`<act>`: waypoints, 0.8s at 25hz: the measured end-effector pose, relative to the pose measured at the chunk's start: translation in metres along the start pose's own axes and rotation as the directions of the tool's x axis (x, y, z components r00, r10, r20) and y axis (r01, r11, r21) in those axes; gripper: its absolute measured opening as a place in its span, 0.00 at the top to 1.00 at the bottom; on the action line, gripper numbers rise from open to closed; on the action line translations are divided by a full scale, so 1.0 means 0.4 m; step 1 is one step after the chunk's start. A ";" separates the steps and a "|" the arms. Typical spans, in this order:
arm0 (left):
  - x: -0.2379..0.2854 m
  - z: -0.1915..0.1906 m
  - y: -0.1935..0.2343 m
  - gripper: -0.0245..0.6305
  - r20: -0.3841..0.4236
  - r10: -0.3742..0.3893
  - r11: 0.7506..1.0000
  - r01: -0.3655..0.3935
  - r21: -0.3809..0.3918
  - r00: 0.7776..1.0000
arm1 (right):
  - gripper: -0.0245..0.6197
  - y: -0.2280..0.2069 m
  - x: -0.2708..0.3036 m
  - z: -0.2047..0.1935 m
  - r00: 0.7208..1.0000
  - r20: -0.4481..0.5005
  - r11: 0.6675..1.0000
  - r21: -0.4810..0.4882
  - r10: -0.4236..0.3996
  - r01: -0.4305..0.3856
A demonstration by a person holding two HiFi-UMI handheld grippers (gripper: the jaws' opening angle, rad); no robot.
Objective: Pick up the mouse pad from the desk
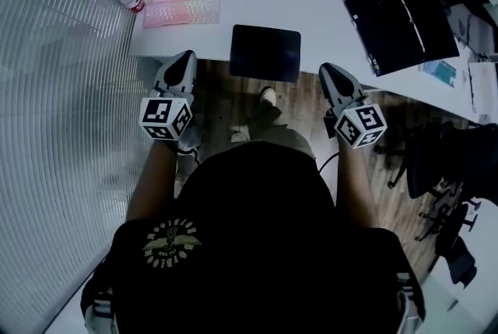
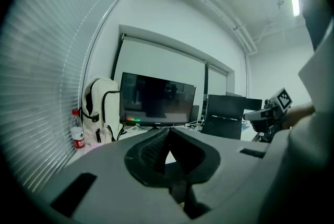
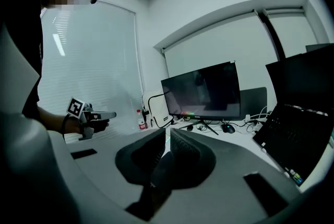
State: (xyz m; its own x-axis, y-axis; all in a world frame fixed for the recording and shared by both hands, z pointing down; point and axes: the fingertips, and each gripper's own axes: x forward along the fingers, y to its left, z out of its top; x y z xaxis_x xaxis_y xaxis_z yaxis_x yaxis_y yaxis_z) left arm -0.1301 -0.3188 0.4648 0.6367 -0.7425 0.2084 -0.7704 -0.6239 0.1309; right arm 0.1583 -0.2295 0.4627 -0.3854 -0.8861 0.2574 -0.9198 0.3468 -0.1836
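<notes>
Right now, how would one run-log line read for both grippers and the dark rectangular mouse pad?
dark rectangular mouse pad: on white desk, untouched | left gripper: shut, empty | right gripper: jaws slightly apart, empty

Black mouse pad (image 1: 265,52), pink keyboard (image 1: 182,12), white desk (image 1: 327,25).
</notes>
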 end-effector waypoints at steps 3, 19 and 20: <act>0.032 -0.062 0.008 0.95 -0.059 0.001 1.000 -0.002 -0.022 0.998 | 0.90 -0.032 0.040 -0.060 0.998 -0.053 1.000 0.022 0.022 -0.021; 0.236 -0.422 0.036 0.95 -0.384 -0.055 0.993 0.010 -0.117 0.922 | 0.88 -0.194 0.171 -0.358 0.955 -0.292 0.993 0.121 0.054 -0.019; 0.244 -0.447 0.031 0.95 -0.403 -0.063 0.992 0.014 -0.124 0.913 | 0.87 -0.202 0.172 -0.382 0.949 -0.310 0.991 0.131 0.057 -0.017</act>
State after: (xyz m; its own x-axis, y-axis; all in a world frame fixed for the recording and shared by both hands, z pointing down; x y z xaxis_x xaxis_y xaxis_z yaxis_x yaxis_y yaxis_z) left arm -0.0833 -0.3553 0.6600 0.6164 -0.5404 0.5727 -0.7598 -0.5992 0.2525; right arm 0.1948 -0.2713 0.6403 -0.4408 -0.7257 0.5282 -0.8958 0.3181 -0.3105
